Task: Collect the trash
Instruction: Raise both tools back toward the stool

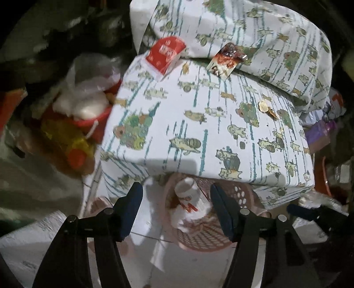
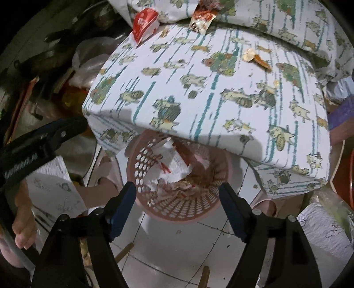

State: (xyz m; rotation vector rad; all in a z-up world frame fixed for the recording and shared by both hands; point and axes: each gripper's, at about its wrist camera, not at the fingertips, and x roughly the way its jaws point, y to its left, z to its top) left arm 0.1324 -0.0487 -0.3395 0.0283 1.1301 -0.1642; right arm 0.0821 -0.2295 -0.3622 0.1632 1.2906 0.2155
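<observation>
A pink perforated basket [image 1: 239, 199] [image 2: 141, 172] stands on the floor under the edge of a cat-print cushion [image 1: 199, 124] [image 2: 199, 88]. Inside lie a white paper cup [image 1: 188, 199] [image 2: 174, 164] and crumpled wrappers. My left gripper [image 1: 176, 199] hangs open over the basket; the cup shows between its fingers, untouched by the pads. Open too, my right gripper [image 2: 177, 192] points down at the basket rim and holds nothing. On the cushion lie a red packet [image 1: 164, 54] [image 2: 145, 22], a sauce-stained wrapper [image 1: 225, 59] [image 2: 202, 18] and brown scraps [image 1: 267, 108] [image 2: 256, 57].
A red bucket with a plastic bag [image 1: 88, 106] and a yellow bottle [image 1: 75, 146] crowd the cushion's left side. A purple object [image 1: 320, 130] sits at its right. White floor tiles [image 2: 177, 243] show below the basket. A person's hand [image 2: 22, 221] holds the left gripper.
</observation>
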